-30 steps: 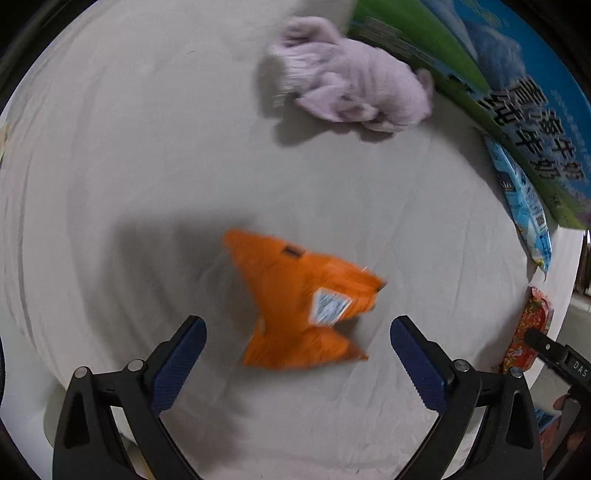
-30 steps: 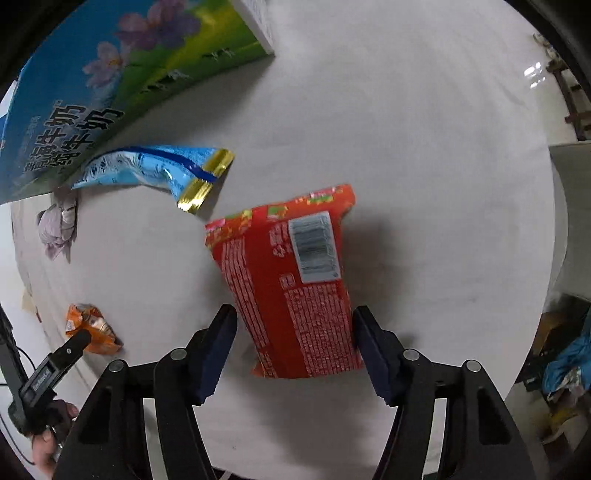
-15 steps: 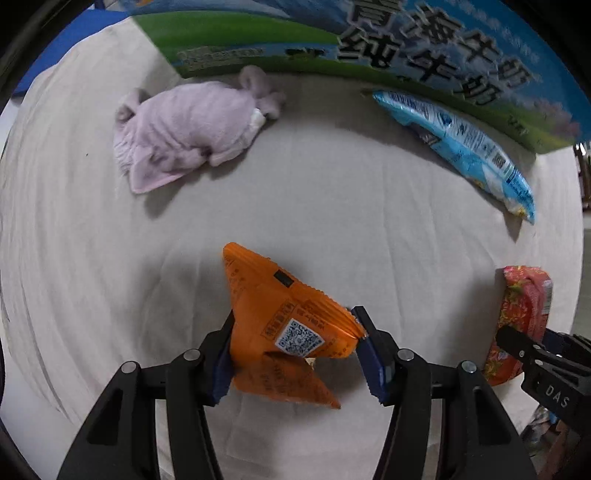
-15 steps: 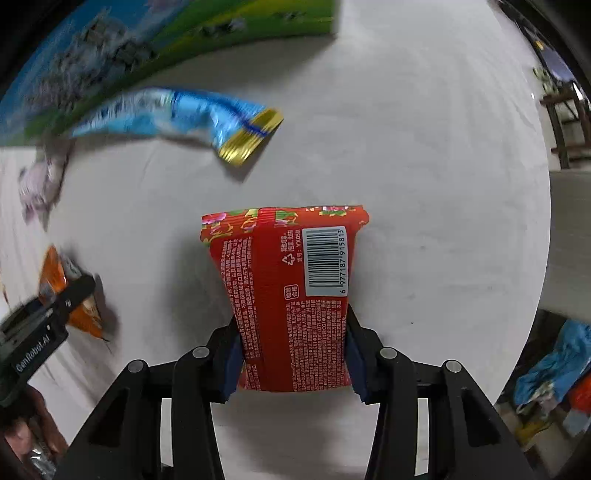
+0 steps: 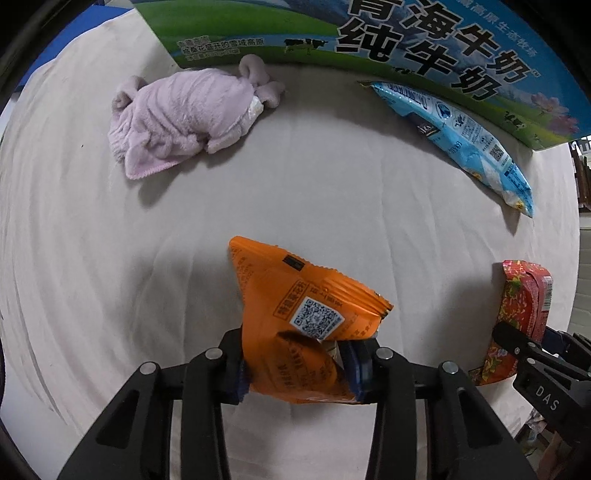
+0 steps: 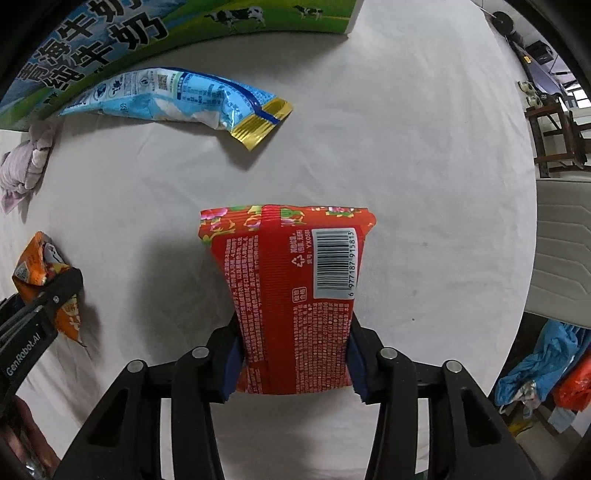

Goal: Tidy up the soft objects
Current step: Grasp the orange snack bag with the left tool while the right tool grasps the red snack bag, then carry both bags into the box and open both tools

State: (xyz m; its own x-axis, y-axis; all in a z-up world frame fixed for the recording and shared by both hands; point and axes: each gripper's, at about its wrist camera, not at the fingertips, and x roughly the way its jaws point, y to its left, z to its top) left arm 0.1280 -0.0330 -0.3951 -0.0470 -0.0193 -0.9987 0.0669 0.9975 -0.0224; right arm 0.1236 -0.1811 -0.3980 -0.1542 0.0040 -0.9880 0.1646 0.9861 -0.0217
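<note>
My left gripper [image 5: 295, 363] is shut on an orange snack packet [image 5: 295, 314] and holds it over the white cloth. My right gripper [image 6: 293, 365] is shut on a red snack packet [image 6: 295, 280] with a barcode. The red packet also shows at the right edge of the left wrist view [image 5: 517, 314], and the orange packet at the left of the right wrist view [image 6: 40, 273]. A lilac plush toy [image 5: 184, 114] lies at the back left. A light blue packet [image 5: 461, 136] lies at the back right, its gold end toward me in the right wrist view [image 6: 173, 96].
A large blue and green milk carton box [image 5: 369, 37] stands along the back of the white cloth [image 5: 332, 184]. It also shows in the right wrist view [image 6: 147, 33]. Beyond the table's right edge are a pale chair [image 6: 561, 251] and coloured bags [image 6: 546, 373].
Both grippers have closed onto their packets: the left on the orange one, the right on the red one. Both now hold them squeezed and the views have steadied facing the box.
</note>
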